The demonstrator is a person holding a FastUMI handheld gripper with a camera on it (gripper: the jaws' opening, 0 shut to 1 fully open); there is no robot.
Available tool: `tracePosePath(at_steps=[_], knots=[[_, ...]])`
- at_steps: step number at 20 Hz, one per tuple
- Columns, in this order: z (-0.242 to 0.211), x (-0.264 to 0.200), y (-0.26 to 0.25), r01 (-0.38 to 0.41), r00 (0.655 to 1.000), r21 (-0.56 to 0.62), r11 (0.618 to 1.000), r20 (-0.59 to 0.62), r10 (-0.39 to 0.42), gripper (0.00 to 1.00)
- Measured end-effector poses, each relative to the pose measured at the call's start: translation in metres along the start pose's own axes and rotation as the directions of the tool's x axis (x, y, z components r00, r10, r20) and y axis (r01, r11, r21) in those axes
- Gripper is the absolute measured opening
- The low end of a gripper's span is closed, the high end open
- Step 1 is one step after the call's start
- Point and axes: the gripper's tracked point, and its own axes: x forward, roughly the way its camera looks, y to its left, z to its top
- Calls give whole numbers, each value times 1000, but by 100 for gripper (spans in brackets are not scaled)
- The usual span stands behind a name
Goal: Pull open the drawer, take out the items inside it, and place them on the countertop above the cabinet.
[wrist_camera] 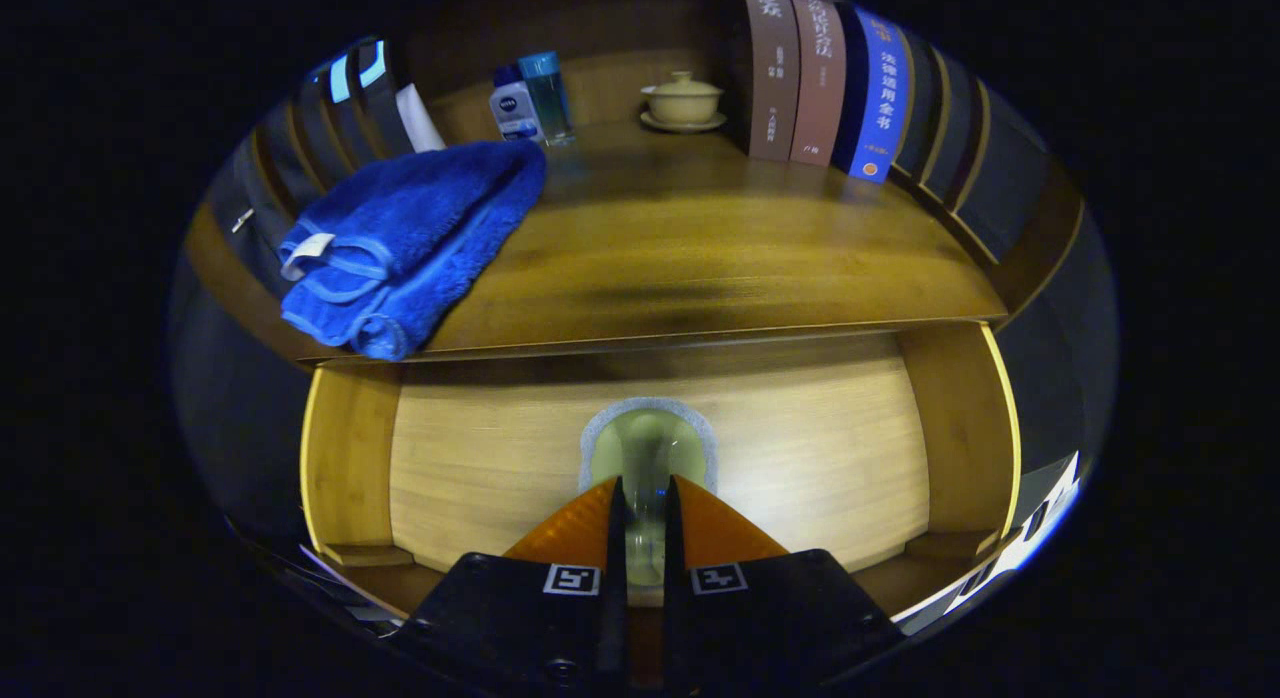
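Observation:
The wooden drawer (480,458) stands pulled open below the countertop (700,248), and its pale floor shows on both sides of my fingers. My gripper (645,486) is over the drawer, its fingers drawn close on a clear glass-like item (648,448) with a greyish rim. The item sticks out just ahead of the fingertips and is partly hidden between them. Whether it rests on the drawer floor or hangs above it, I cannot tell. A folded blue towel (410,238) lies on the left of the countertop, overhanging its front edge.
At the back of the countertop stand two small bottles (530,103) and a lidded tea bowl on a saucer (683,101). Several upright books (830,78) line the right side. The drawer's side walls (350,458) flank my fingers.

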Motion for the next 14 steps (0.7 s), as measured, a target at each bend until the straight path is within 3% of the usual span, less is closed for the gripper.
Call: tracePosePath(at_steps=[6, 14], knots=[[30, -54, 0, 10, 988, -20, 1000, 156, -7, 18], [126, -55, 11, -6, 967, -15, 1000, 256, 10, 18]])
